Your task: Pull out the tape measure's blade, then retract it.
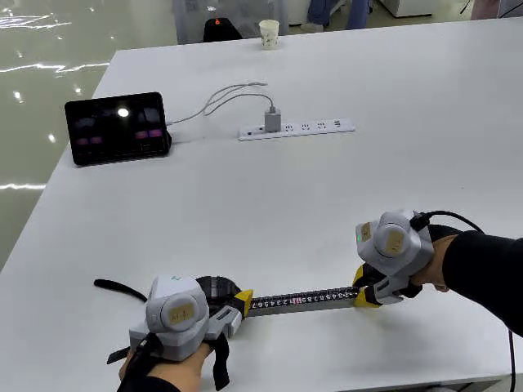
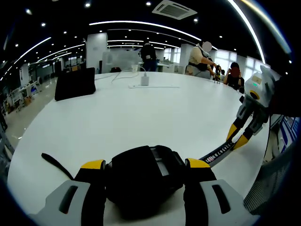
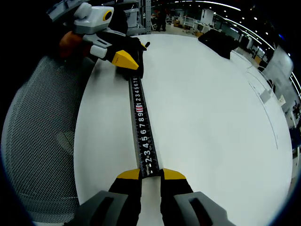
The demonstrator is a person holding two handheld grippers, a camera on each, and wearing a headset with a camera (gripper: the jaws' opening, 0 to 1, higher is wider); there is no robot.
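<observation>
Holding the tape measure case (image 2: 146, 181) near the front edge of the table (image 1: 327, 188), with the left gripper (image 1: 233, 304) closed snugly on both its sides. Pinching the tip of the blade (image 3: 141, 122) in the right gripper (image 3: 151, 174), jaws nearly together, nothing but the thin strip between them. Noting the blade lying flat on the tabletop, running rightward from case to tip, partly drawn out.

Weighing risks:
- Losing the tip from so narrow a pinch, then getting a hard snap-back under spring pull.
- Twisting or skidding the case in the left jaws through an off-line pull.
- Buckling the blade by lifting it while extended.
- Possibly snagging the black strap (image 1: 118, 287) trailing left of the case, though not making out clearly whether loose or caught.

Counting:
- one tape measure, one blade, two grippers
- one tablet (image 1: 118, 126)
- one power strip (image 1: 298, 129) carrying one charger (image 1: 272, 120)
- one paper cup (image 1: 269, 33) at the far edge
</observation>
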